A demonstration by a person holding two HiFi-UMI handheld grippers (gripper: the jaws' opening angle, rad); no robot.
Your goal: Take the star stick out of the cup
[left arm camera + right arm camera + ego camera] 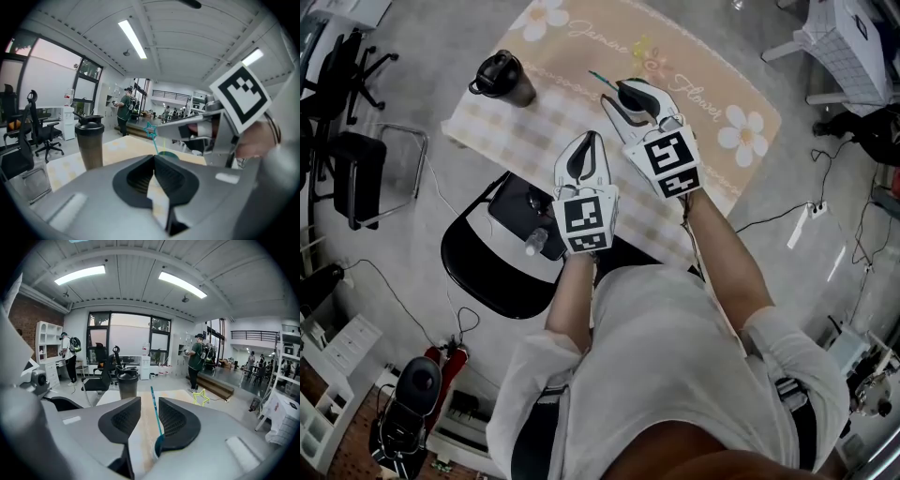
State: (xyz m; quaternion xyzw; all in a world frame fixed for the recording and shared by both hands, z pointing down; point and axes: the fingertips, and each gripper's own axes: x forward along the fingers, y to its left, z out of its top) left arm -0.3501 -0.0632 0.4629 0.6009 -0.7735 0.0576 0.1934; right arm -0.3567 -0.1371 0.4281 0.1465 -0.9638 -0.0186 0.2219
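Observation:
A thin teal stick point(154, 416) with a star point(150, 130) at its top stands in a small green cup point(167, 153) on the table. My right gripper point(626, 94) hangs over that cup and is open; the stick's stem runs up between its jaws without either pad pressing on it. In the head view only the stick's end point(598, 79) pokes out beside the gripper, and the cup is hidden under it. A yellow star point(201, 397) shows just right of the jaws. My left gripper point(591, 141) is shut and empty, nearer to me and left of the right one.
A black lidded tumbler point(502, 80) stands on the table's far left corner. The table point(741, 159) carries a peach mat with daisies and a checked border. A black chair point(483, 253) sits under the near edge. Office chairs, shelves and people stand around.

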